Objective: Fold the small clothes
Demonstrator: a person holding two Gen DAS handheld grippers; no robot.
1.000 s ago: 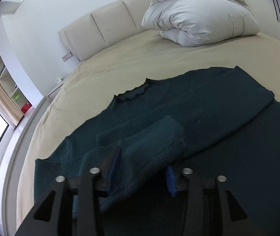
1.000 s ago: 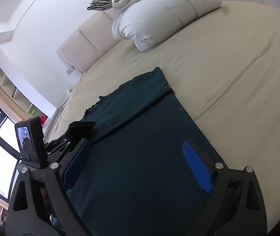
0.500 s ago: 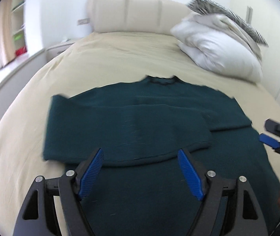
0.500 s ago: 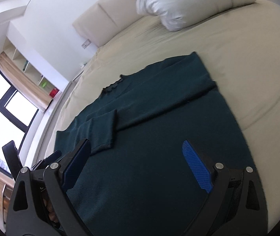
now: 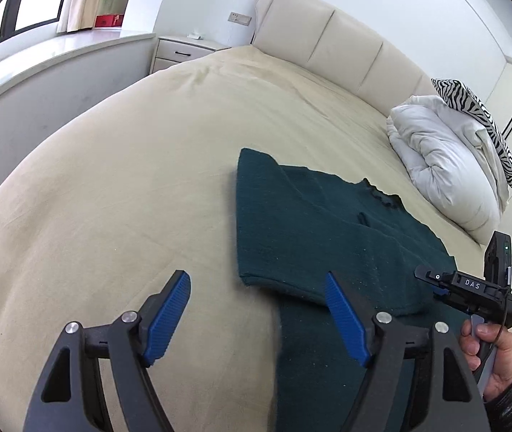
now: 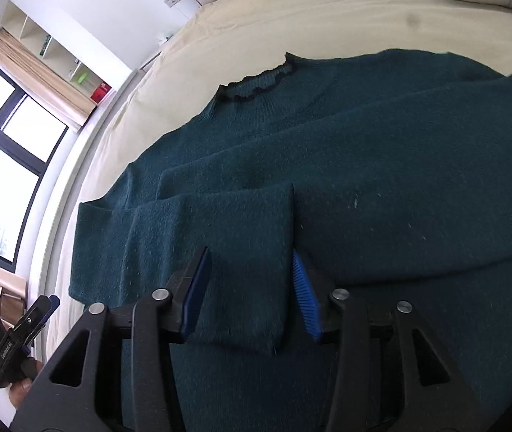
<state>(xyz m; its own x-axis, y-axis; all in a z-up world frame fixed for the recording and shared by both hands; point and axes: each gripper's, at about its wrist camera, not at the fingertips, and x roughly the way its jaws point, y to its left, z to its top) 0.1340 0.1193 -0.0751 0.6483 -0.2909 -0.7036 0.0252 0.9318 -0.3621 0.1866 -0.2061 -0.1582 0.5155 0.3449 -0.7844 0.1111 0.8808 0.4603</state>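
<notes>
Two hand-held grippers work over one dark green knit sweater point(image 6: 381, 165), which lies flat on the beige bed sheet point(image 5: 130, 187) with both sleeves folded across its body.

Left of the sweater: the left gripper point(image 5: 256, 320) hangs above the sheet at the garment's left edge. Its jaws stand wide apart and have just eased slightly inward; one blue pad point(image 5: 167, 315) is over bare sheet, the other over the sweater's hem area. Nothing is clamped between them.

On the sweater: the folded sleeve end point(image 6: 227, 252) lies across the lower body panel. The right gripper point(image 6: 250, 293) straddles this cuff, and its jaws have just been closing. The cuff sits between the two blue pads point(image 6: 304, 295). Whether the pads already press on the cloth cannot be told. In the left wrist view a hand point(image 5: 489, 356) holds this gripper's handle at the sweater's right edge.

Beyond the sweater: the ruffled collar point(image 6: 259, 82) points toward the padded headboard point(image 5: 327, 32). To the right of the collar a folded white duvet point(image 5: 443, 165) sits beneath a zebra-print pillow point(image 5: 482, 122).
</notes>
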